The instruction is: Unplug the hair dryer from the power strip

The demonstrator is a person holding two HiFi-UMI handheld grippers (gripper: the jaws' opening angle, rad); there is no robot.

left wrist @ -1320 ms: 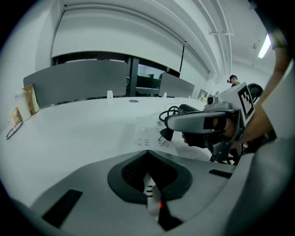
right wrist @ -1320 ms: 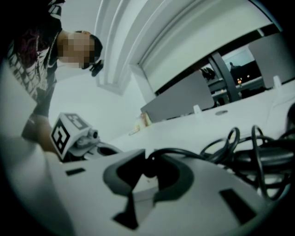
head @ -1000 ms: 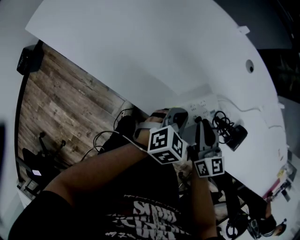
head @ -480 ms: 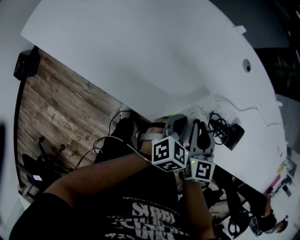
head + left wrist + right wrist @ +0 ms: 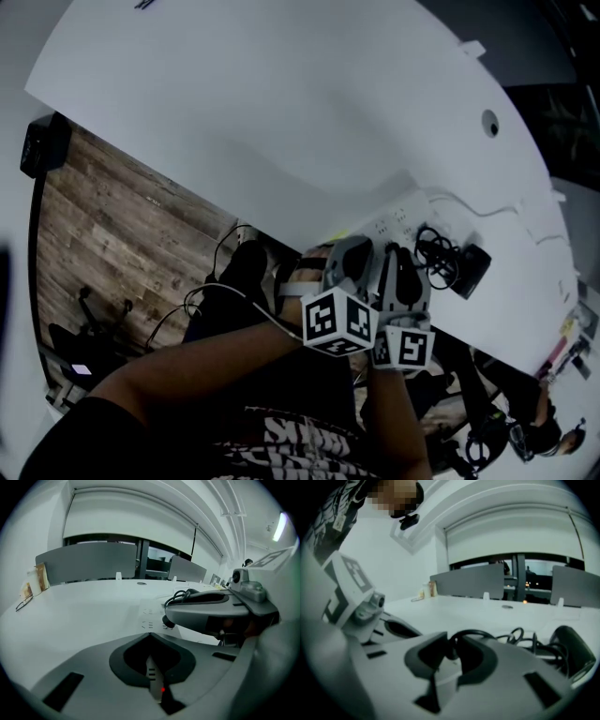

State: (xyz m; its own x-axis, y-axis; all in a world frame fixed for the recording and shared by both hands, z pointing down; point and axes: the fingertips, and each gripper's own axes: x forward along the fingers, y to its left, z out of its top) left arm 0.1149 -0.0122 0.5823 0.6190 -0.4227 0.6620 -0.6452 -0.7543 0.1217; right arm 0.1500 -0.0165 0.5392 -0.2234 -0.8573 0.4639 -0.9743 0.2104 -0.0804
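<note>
– While neither hand has travelled in the last second, what's actually changed down there?
– Only wrist work! The right gripper has twisted a touch, leaning closer to the left gripper. Its fingers are closing in again, narrow now, with the black plug right between them, pads on it by the look.
– So no pull-out yet?
– I'd say not. The plug seems to sit at the power strip as before. The hair dryer lies where it lay on the table, near the strip, its cord coiled between the two. Looks to me like a fresh grip ahead of the tug.
– And the left one?
– Fingers pressed together, holding nothing, tips down by the strip's near end. Whether they bear on it, I can't tell.
</note>
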